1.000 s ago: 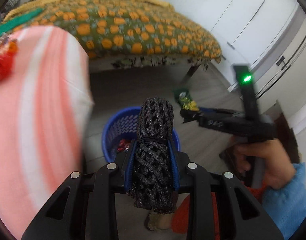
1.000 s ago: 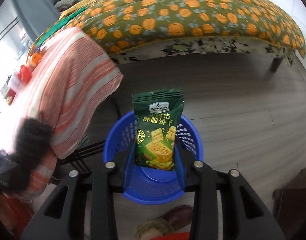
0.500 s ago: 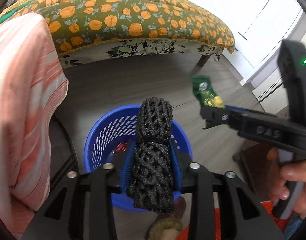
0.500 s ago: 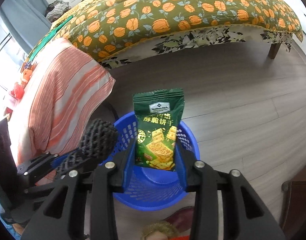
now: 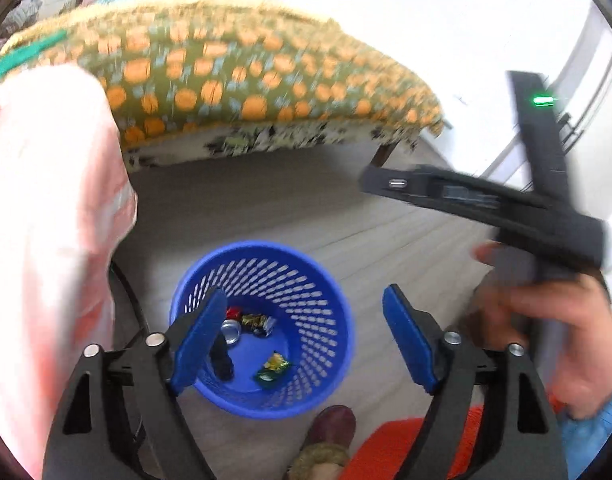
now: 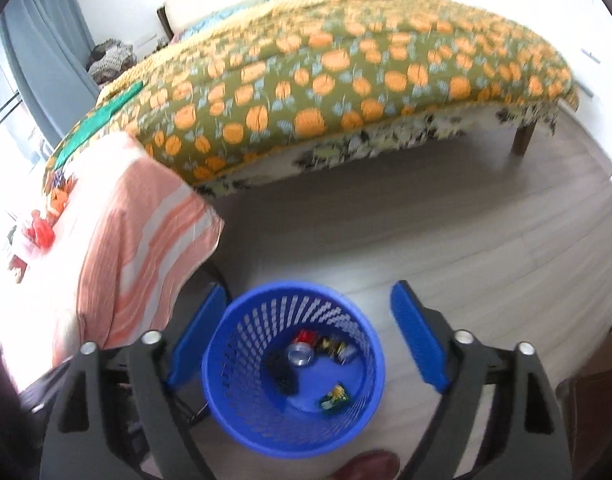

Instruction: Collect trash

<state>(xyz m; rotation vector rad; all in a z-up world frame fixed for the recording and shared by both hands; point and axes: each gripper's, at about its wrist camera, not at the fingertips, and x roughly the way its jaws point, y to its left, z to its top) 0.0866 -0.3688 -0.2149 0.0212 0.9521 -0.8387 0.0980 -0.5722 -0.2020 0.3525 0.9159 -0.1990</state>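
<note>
A blue mesh basket (image 5: 265,246) stands on the floor right below both grippers. In it lie a black net bundle (image 5: 221,356), a green snack packet (image 5: 271,372), a small can (image 5: 230,330) and bright wrappers. My left gripper (image 5: 303,292) hangs over the basket, its jaws opening with nothing between them. In the right wrist view my right gripper (image 6: 308,290) also hangs above the basket (image 6: 289,286), its jaws opening and empty. The net bundle (image 6: 281,372) and the packet (image 6: 334,396) rest on the basket's bottom. The right gripper's black body (image 5: 486,204) crosses the left view, held by a hand (image 5: 566,340).
A bed with an orange-patterned cover (image 6: 346,72) fills the background. An orange-and-white striped cloth (image 6: 137,248) hangs over a surface at the left, close to the basket. A shoe tip (image 5: 330,424) shows below the basket. Grey wooden floor (image 6: 466,240) stretches to the right.
Both grippers opened. The black net bundle left the left jaws and the green packet left the right jaws, and both now lie in the basket.
</note>
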